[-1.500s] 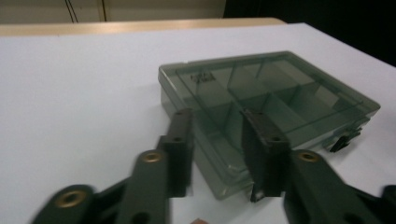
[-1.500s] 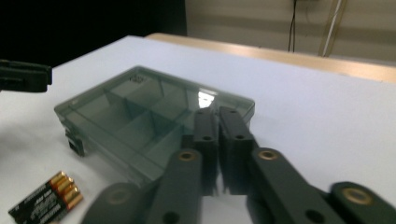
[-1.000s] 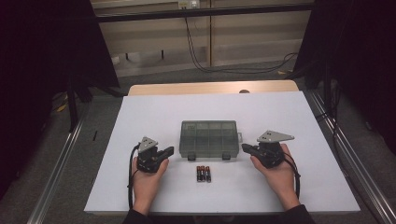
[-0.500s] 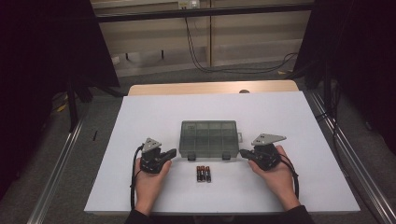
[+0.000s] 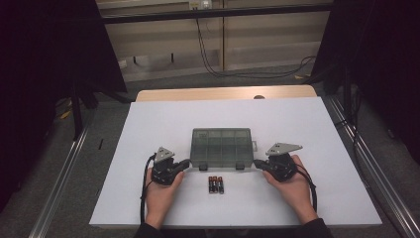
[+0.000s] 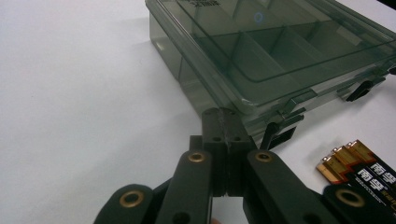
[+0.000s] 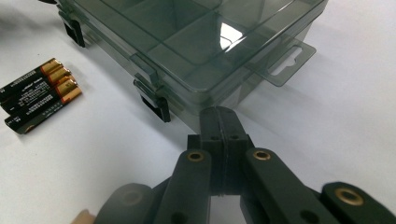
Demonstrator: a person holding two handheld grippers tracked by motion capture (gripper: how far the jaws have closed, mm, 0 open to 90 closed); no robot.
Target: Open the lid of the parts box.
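A smoky clear plastic organiser box with a closed lid and several compartments sits mid-table on the white board. Three black batteries with copper ends lie side by side just in front of it. My left gripper is shut and empty, its tips at the box's front left corner, near a black latch; the batteries lie to its right. My right gripper is shut and empty, tips against the box's front right corner, beside a latch; the batteries lie left.
The box has a hang tab on its right end. A wooden table edge shows behind the white board. Metal rails run along both sides, and cables trail on the floor beyond.
Both grippers have edged inward and slightly forward, so their tips now sit at the box's front corners. The box and batteries have not moved.
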